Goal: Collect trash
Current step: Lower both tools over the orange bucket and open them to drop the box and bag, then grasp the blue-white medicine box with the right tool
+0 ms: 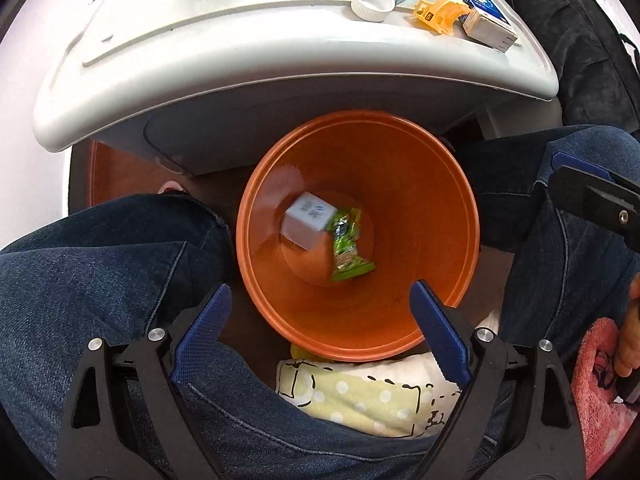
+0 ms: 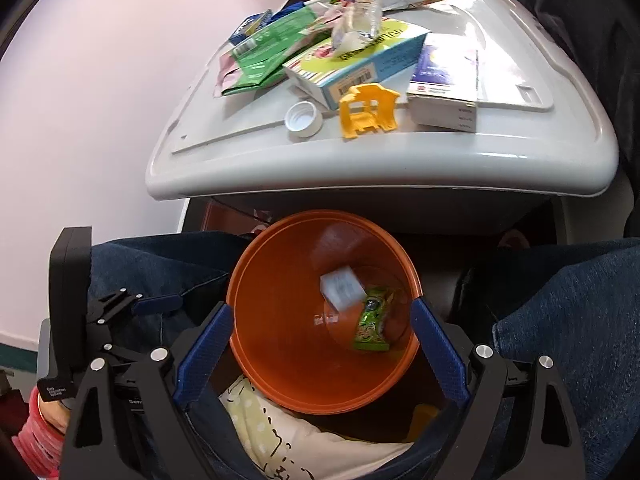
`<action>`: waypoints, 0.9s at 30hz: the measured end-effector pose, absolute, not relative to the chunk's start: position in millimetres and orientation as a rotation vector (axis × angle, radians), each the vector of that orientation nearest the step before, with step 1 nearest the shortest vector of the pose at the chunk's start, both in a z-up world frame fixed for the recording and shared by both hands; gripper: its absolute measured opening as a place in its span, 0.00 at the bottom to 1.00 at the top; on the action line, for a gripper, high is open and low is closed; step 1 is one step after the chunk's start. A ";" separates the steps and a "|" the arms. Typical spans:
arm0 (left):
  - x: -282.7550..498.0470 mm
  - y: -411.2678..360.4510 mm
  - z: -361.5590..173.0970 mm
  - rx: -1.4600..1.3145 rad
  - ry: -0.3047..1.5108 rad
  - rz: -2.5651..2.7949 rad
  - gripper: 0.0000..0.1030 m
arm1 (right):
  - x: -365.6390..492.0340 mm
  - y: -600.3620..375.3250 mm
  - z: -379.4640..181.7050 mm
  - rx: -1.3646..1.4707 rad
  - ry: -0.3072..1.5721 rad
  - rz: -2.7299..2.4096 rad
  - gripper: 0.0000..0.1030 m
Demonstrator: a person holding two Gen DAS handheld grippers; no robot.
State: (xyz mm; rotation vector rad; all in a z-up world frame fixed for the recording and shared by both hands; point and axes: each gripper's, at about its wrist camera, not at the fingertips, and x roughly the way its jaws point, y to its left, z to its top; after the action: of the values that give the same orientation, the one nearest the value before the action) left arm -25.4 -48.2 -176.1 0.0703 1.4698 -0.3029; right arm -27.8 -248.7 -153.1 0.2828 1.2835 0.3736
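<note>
Below both grippers, the round orange plastic bin (image 1: 400, 312) stands between the person's knees, holding a small white carton (image 1: 306, 220) beside a green snack wrapper (image 1: 347, 244). Left gripper (image 1: 320, 332) and right gripper (image 2: 322, 350) hover above it, jaws spread, grasping nothing.

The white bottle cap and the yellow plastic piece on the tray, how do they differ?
The white bottle cap is round and low, lying open side up; the yellow plastic piece is angular, taller, with cut-out openings. The cap sits left of the yellow piece. Both rest near the front edge of the grey tray, not yet in the orange bin.
</note>
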 end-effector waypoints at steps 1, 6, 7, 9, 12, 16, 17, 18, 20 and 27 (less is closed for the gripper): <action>-25.1 -50.2 -173.2 0.071 1.469 -0.301 0.86 | -26.6 -249.0 -152.8 0.285 1.281 0.373 0.86; -25.6 -51.5 -166.7 0.070 1.443 -0.297 0.86 | -27.9 -252.6 -145.7 0.279 1.254 0.367 0.86; -25.6 -52.1 -165.2 0.069 1.431 -0.298 0.86 | -26.8 -253.0 -143.4 0.277 1.246 0.365 0.86; -25.0 -51.4 -157.0 0.065 1.390 -0.298 0.86 | -24.6 -254.9 -138.4 0.268 1.227 0.355 0.86; -21.9 -47.9 -143.1 0.038 1.332 -0.295 0.86 | -19.5 -259.7 -128.8 0.259 1.194 0.339 0.86; -17.6 -41.4 -124.8 0.005 1.249 -0.265 0.86 | -9.6 -268.0 -118.6 0.260 1.161 0.309 0.86; -16.7 -39.6 -120.2 -0.002 1.227 -0.255 0.86 | -4.6 -271.5 -114.7 0.253 1.147 0.289 0.87; -15.9 -38.1 -117.1 -0.007 1.210 -0.246 0.86 | -1.0 -273.5 -112.1 0.247 1.136 0.274 0.87; -15.0 -35.3 -109.4 -0.018 1.172 -0.229 0.86 | 11.0 -278.5 -105.9 0.227 1.103 0.233 0.89; -14.7 -30.1 -96.9 -0.038 1.119 -0.217 0.86 | 81.6 -299.9 -114.5 0.189 1.087 0.070 0.89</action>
State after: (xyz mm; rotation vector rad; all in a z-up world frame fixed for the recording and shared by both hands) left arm -14.7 -30.1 -96.9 -0.0384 1.1191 -0.2168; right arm 81.6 -299.9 -114.5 0.1895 1.0870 0.0700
